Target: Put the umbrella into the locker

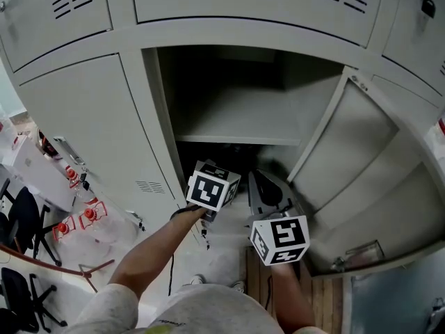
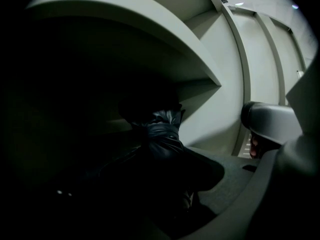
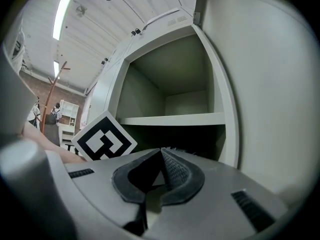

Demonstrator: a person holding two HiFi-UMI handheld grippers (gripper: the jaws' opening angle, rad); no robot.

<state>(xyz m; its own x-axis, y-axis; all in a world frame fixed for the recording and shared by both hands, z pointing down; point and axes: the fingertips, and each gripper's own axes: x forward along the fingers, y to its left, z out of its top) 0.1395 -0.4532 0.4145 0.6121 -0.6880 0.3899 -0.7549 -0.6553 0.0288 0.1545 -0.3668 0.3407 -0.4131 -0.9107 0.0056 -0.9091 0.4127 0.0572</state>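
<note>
The grey locker [image 1: 236,134] stands open, with a shelf across it and a dark lower compartment. My left gripper [image 1: 214,184] reaches into that lower compartment. In the left gripper view a folded black umbrella [image 2: 162,136] runs from between the jaws into the dark space under the shelf [image 2: 165,49], and the left gripper [image 2: 170,179] is shut on it. My right gripper [image 1: 268,190] hovers just right of the left one, in front of the opening. Its pads [image 3: 172,169] meet at the tips, and the right gripper [image 3: 161,154] holds nothing.
The locker door [image 1: 361,158] swings open to the right. Closed lockers [image 1: 90,131] flank the left side and run above. Black office chairs [image 1: 21,221] and red-capped bottles [image 1: 76,221] sit on the floor at the left. A coat stand [image 3: 52,91] is far off.
</note>
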